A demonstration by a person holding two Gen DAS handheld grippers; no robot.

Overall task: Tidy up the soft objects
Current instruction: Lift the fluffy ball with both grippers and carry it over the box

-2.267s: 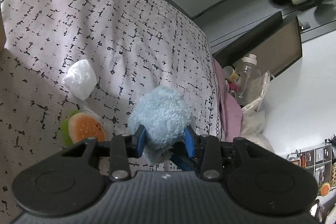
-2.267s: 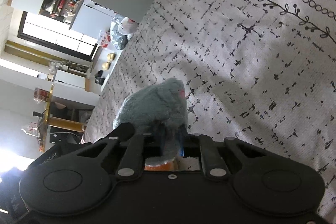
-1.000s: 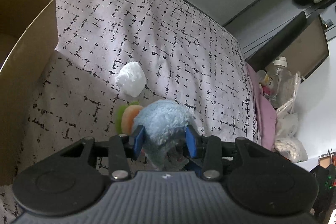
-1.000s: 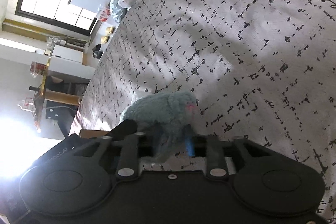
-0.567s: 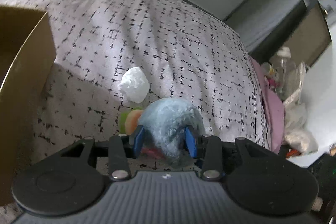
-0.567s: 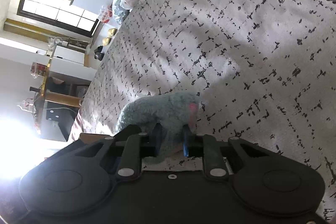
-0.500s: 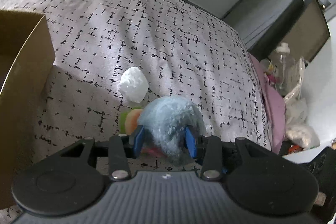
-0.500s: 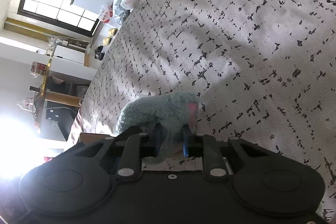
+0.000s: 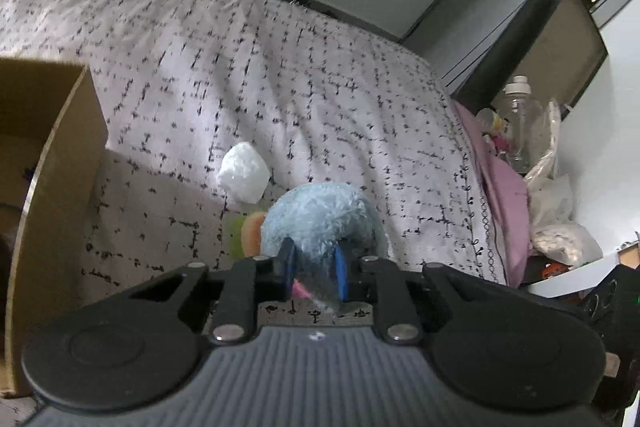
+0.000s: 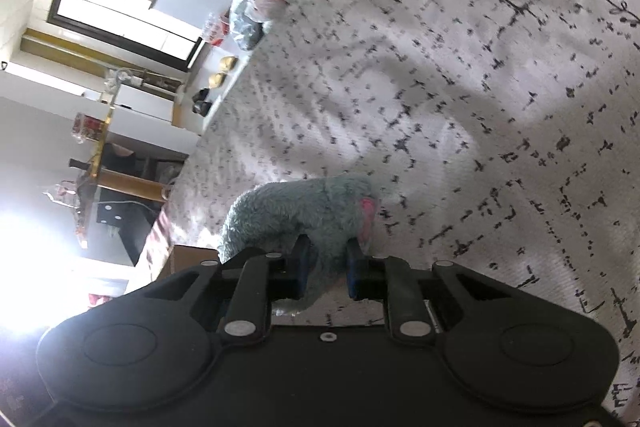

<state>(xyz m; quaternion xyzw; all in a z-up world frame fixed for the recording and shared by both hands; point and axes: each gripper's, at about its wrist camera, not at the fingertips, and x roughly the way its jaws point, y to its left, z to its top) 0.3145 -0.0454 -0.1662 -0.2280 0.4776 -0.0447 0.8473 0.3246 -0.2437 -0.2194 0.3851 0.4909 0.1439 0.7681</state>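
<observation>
left tongs (image 9: 313,265): blue pads pressed into the sides of a light blue plush toy (image 9: 320,219), one pad on each flank, fur bulging above and ahead of the tips. a pink bit of the toy shows low between the pads. the toy is held clear above the bed (image 9: 280,75), whose cover is white-grey with black dash marks.

right tongs (image 10: 326,265): closed narrow on the same blue plush, seen here as grey-blue fur (image 10: 304,215) with a pink patch on its right side. the plush sticks out forward and to the left of the tips. so each pair of tongs grips the toy, from different sides.

pose: left tongs look down and forward over the bed, roughly level left to right. right tongs view is rolled hard, with the room's window and shelves lying sideways at the left of the frame and the bed rising to the right.

relative to the plush toy, left wrist view:
- orange and green soft item (image 9: 246,233) just beside it on the left, partly hidden behind it, lying on the bed.
- white crumpled soft lump (image 9: 244,177) up and left of it, on the bed, near the orange item but apart from it.
- open cardboard box (image 9: 60,163) well to the left, on the bed, brown wall facing the tongs; inside is dark, contents cannot be told.
- clear plastic bottle (image 9: 518,119) and pink cloth (image 9: 502,187) far right, past the bed edge.
</observation>
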